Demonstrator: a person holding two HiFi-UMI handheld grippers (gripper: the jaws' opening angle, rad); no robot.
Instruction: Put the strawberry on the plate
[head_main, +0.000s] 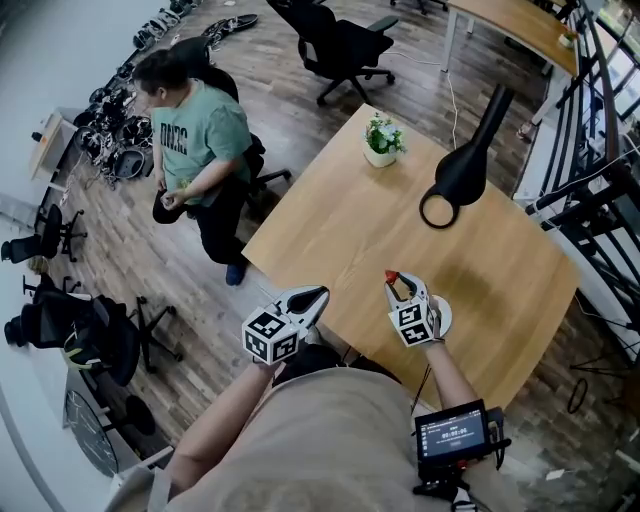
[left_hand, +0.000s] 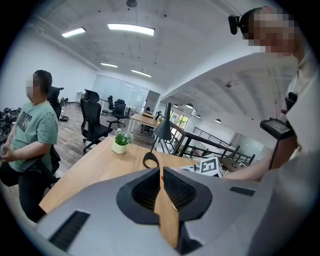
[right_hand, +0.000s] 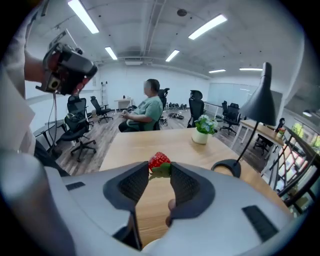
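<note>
- Left gripper (head_main: 318, 295): at the table's (head_main: 340, 225) near edge; jaws closed together, empty.
- Right gripper (right_hand: 160, 168): near edge, jaws clamped on the strawberry (right_hand: 159, 160) at their tips.
- Plate (head_main: 444, 318): beneath this gripper, empty.
- Step: transfer to the plate, probably.
- Next: bring the tips back over the plate, lower, release.
- Far edge: potted plant (head_main: 382, 140).

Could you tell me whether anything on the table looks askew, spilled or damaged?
Nothing stands out. The potted plant and lamp stand properly on the table, nothing is spilled, and the right gripper holds the strawberry intact.
</note>
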